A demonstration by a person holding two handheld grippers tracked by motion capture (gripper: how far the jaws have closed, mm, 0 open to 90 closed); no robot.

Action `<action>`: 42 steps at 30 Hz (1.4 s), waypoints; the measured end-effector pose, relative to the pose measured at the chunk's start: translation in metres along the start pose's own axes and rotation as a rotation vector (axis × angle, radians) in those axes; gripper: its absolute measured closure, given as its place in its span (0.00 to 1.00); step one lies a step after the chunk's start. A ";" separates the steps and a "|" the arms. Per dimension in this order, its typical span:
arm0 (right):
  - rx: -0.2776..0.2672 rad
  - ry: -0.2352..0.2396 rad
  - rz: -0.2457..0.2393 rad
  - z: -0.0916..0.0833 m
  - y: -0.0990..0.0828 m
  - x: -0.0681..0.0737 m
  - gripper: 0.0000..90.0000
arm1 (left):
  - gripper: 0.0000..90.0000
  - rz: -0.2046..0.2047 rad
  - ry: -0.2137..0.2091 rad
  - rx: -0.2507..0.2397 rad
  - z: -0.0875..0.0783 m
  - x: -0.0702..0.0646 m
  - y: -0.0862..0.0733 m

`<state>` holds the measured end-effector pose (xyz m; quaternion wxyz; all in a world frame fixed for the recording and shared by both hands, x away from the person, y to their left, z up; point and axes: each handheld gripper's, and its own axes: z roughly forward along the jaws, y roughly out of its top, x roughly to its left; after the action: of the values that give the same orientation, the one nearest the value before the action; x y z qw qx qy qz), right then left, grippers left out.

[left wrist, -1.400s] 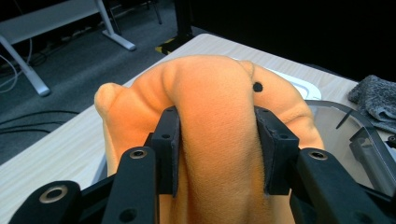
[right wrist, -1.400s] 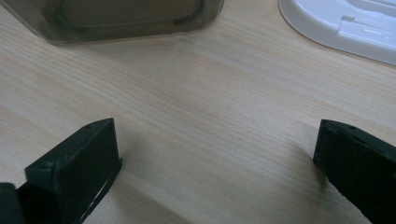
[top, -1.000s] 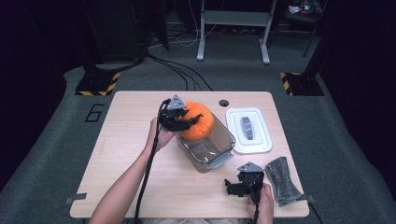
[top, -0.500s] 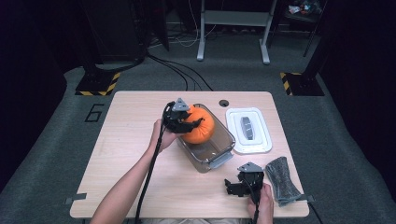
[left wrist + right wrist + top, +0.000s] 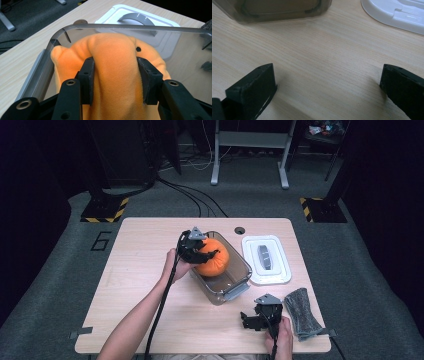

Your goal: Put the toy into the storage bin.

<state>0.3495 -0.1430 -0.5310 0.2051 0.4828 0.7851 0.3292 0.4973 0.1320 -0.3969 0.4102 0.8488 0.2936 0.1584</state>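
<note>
Orange plush toy [image 5: 117,67] sits partly inside the clear container [image 5: 235,282], upper half bulging above the rim, near the container's far-left corner. Container wall close on the toy's left; open room inside toward the near-right end. Left gripper [image 5: 200,251] reaches in from the left, forearm angled across the table [image 5: 145,270]; its jaws are partway closed, pads pressing into the toy's sides. White lid [image 5: 266,260] just beside the container. Right gripper [image 5: 257,317] rests near the front edge, jaws wide apart, nothing between; grey cloth [image 5: 301,312] beside it.
</note>
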 end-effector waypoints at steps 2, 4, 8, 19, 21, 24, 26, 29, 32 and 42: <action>0.002 0.002 0.000 0.000 0.000 0.000 0.00 | 0.60 -0.002 -0.001 0.009 0.001 0.000 0.000; 0.001 0.001 -0.002 0.000 0.000 0.000 0.00 | 0.60 -0.002 0.002 0.017 0.002 0.001 0.000; 0.001 -0.001 0.001 0.000 0.000 0.000 0.00 | 0.60 0.001 0.002 0.036 0.005 0.001 0.000; 0.000 0.001 -0.001 0.000 0.000 0.000 0.00 | 0.56 0.014 0.001 0.090 0.012 0.001 0.000; 0.002 0.002 -0.001 0.000 0.000 0.000 0.00 | 0.56 0.020 0.003 0.104 0.014 0.001 0.000; 0.001 -0.001 0.001 0.000 0.000 0.000 0.00 | 0.56 0.025 0.010 0.140 0.018 -0.002 0.000; 0.001 0.001 -0.001 0.000 0.000 0.000 0.00 | 0.55 0.025 0.016 0.160 0.021 -0.004 0.000; 0.001 0.000 0.001 0.000 0.000 0.000 0.00 | 0.55 0.031 0.021 0.188 0.027 -0.005 0.000; 0.001 0.001 0.000 0.000 0.000 0.000 0.00 | 0.55 0.038 0.025 0.211 0.030 -0.005 0.000; 0.002 0.001 0.001 0.000 0.000 0.000 0.00 | 0.39 0.035 0.021 0.212 0.028 -0.006 0.002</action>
<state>0.3495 -0.1431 -0.5309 0.2042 0.4831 0.7854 0.3289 0.5076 0.1098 -0.4124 0.3122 0.8907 0.2981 0.1423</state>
